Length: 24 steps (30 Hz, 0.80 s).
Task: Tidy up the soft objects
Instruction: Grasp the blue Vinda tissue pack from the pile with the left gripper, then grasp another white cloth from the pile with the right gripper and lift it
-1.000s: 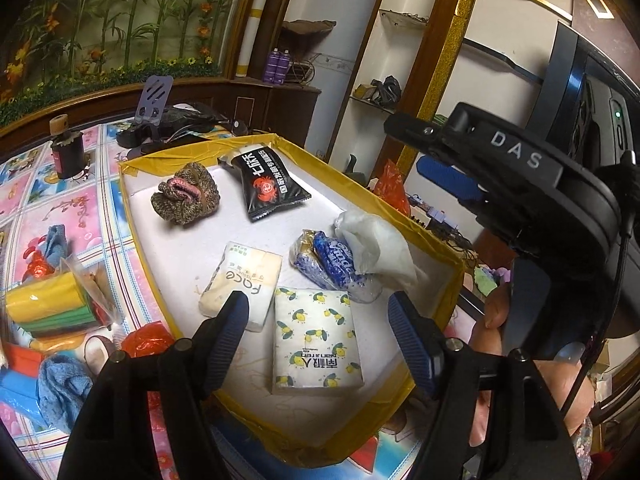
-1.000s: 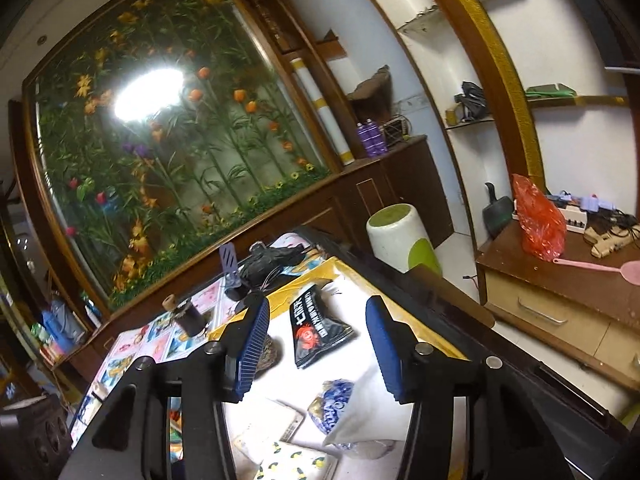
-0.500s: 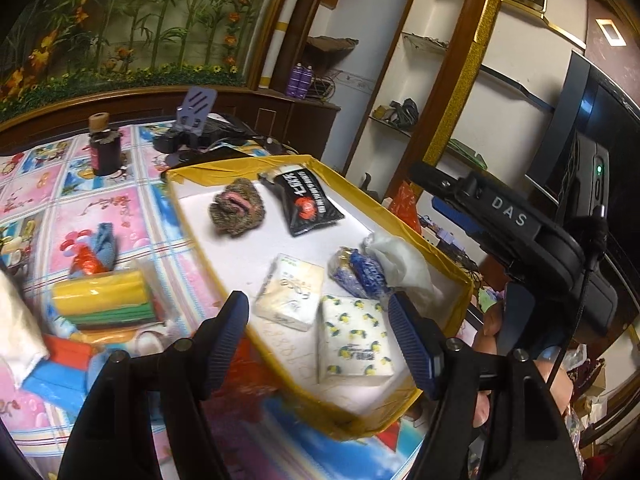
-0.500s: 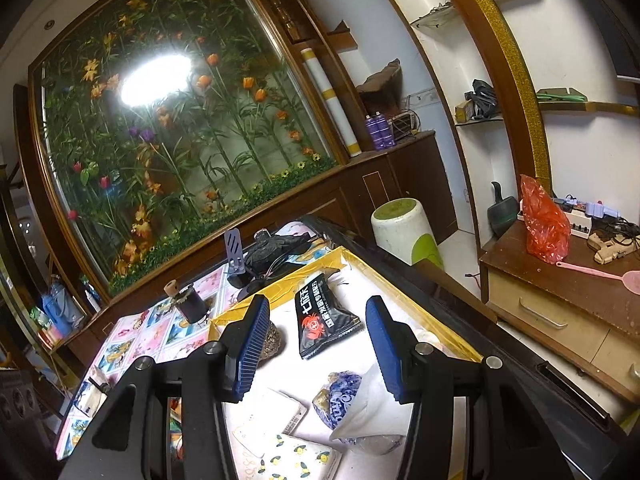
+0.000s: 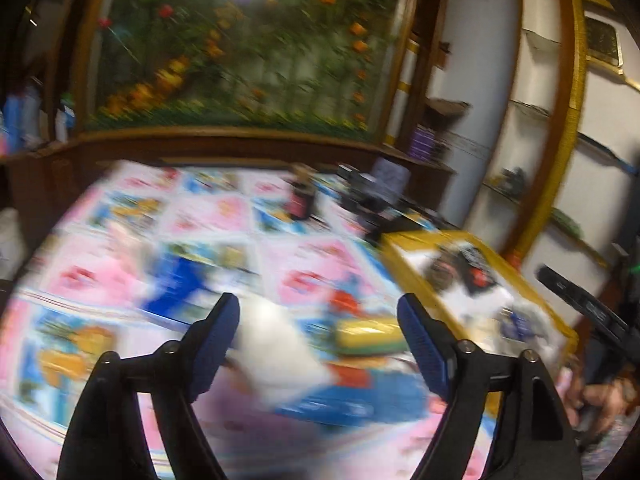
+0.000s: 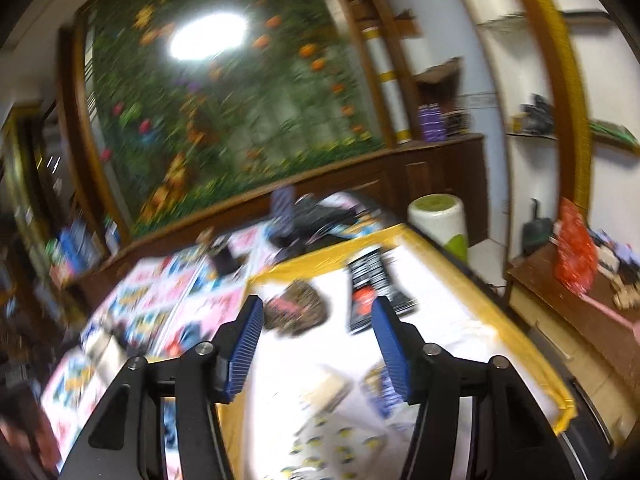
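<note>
Both views are motion-blurred. My left gripper [image 5: 318, 330] is open and empty above the patterned tablecloth [image 5: 200, 240], over a white soft object [image 5: 280, 352] and a yellow-green roll [image 5: 370, 336]. The yellow-rimmed white tray [image 5: 404, 256] lies to its right. My right gripper [image 6: 318, 336] is open and empty above the same tray [image 6: 500, 320], which holds a brown plush toy [image 6: 296, 308], a black snack bag [image 6: 370, 284] and a lemon-print tissue pack [image 6: 340, 444].
A dark bottle [image 5: 301, 200] and black devices [image 5: 372, 200] stand at the table's far side. A white-green bin [image 6: 438, 220], a wooden cabinet [image 6: 568, 320] with a red bag [image 6: 576, 256] stand right of the table.
My left gripper has swung left, away from the tray, to over the cloth and loose items. My right gripper has tilted down towards the tray. Both stayed open.
</note>
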Motion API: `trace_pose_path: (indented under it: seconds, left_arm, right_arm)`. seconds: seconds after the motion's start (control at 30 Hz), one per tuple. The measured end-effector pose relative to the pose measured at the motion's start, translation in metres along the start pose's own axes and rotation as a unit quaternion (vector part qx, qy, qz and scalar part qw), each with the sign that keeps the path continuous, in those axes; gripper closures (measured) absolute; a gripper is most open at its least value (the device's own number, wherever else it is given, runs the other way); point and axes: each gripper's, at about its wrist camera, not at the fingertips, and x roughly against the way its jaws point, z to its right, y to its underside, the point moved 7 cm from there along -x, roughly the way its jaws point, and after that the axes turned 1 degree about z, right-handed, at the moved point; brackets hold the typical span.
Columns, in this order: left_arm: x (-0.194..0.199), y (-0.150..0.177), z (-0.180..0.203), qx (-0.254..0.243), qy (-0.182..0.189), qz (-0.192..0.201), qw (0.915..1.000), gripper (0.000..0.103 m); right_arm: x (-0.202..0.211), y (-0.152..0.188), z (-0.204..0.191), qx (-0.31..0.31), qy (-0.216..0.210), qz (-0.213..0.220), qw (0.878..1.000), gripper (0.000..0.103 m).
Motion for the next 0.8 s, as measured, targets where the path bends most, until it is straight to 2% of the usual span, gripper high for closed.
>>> trace_pose_path:
  seconds: [0.07, 0.13, 0.2, 0.3, 0.37, 0.5, 0.6, 0.63, 0.67, 0.8]
  left_arm:
    - [0.007, -0.006, -0.03, 0.014, -0.048, 0.018, 0.9986, 0.004]
    - [0.004, -0.005, -0.056, 0.036, -0.069, 0.008, 0.9969, 0.003]
    - [-0.009, -0.001, -0.069, 0.049, -0.065, -0.023, 0.9965, 0.002]
    - [-0.027, 0.01, -0.071, 0.041, -0.06, -0.067, 0.9951, 0.003]
    - [-0.034, 0.013, -0.066, 0.028, -0.055, -0.078, 0.9951, 0.003]
    - [-0.045, 0.02, -0.067, 0.002, -0.074, -0.089, 0.9933, 0.002]
    - [-0.054, 0.019, -0.071, 0.012, -0.063, -0.09, 0.9938, 0.003]
    - [-0.057, 0.019, -0.072, 0.022, -0.05, -0.092, 0.9943, 0.01]
    - [-0.059, 0.018, -0.074, 0.032, -0.04, -0.094, 0.9943, 0.027]
    - [-0.055, 0.014, -0.077, 0.048, -0.022, -0.093, 0.9942, 0.028]
  right_arm:
    - [-0.002, 0.004, -0.019, 0.035, -0.008, -0.004, 0.999, 0.043]
    - [-0.001, 0.009, -0.038, 0.058, -0.022, -0.002, 0.998, 0.041]
    - [-0.001, 0.014, -0.053, 0.055, -0.046, -0.008, 0.997, 0.038]
    - [-0.001, 0.02, -0.072, 0.052, -0.074, -0.014, 0.996, 0.038]
    - [-0.002, 0.025, -0.083, 0.058, -0.088, -0.017, 0.994, 0.038]
    - [-0.004, 0.032, -0.101, 0.074, -0.103, -0.026, 0.992, 0.038]
    - [-0.005, 0.037, -0.108, 0.081, -0.109, -0.031, 0.99, 0.038]
    - [-0.006, 0.038, -0.11, 0.082, -0.113, -0.033, 0.99, 0.038]
    - [-0.005, 0.038, -0.111, 0.083, -0.115, -0.035, 0.989, 0.038]
    - [-0.01, 0.044, -0.121, 0.082, -0.136, -0.053, 0.986, 0.038]
